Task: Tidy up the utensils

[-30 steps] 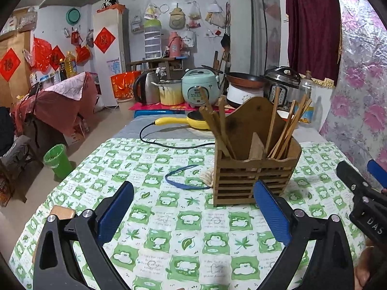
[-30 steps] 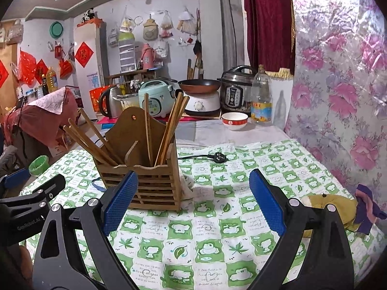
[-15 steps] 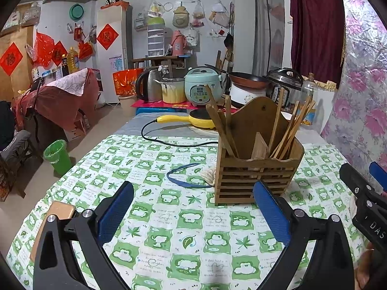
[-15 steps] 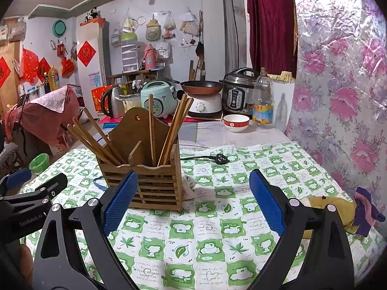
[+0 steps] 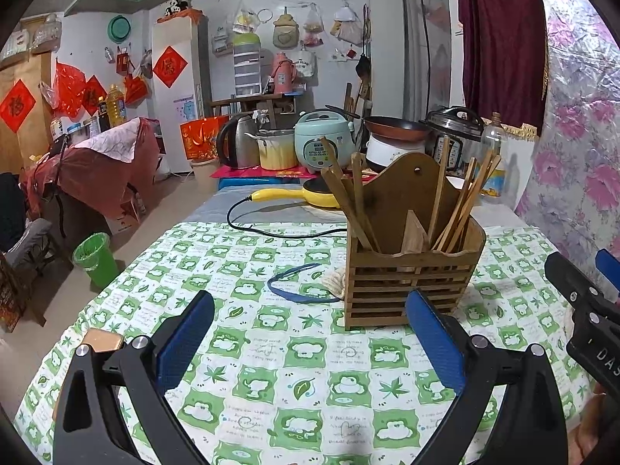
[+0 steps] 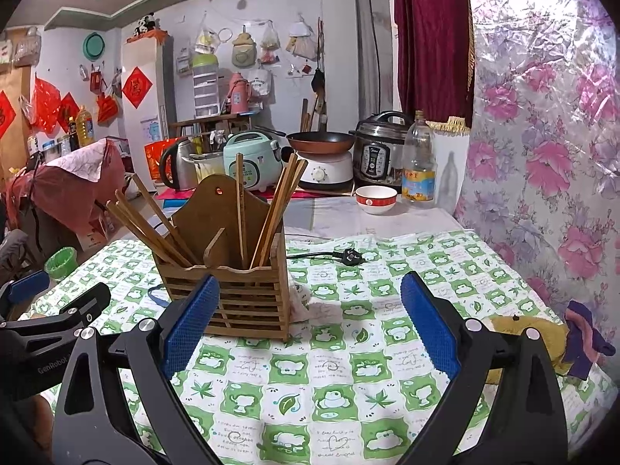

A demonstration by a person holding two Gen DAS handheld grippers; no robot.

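Two bundles of wooden chopsticks stand in the slatted wooden holder on the desk, one in each compartment. From the left wrist view, the left bundle leans up and to the left, while the right one fans up and to the right, with a single stick nearly upright (its long axis close to vertical). The holder sits upright on the green-patterned cloth, its tall arched back facing the appliances behind. A blue band lies on the cloth just beside the holder.

Left gripper is spread wide and empty, low over the cloth, near the holder's front. Right gripper is likewise released, grasping nothing, its left pad overlapping the holder's front in view.

Since a second ago, both cameras have edged slightly nearer; chopsticks and holder have not shifted.
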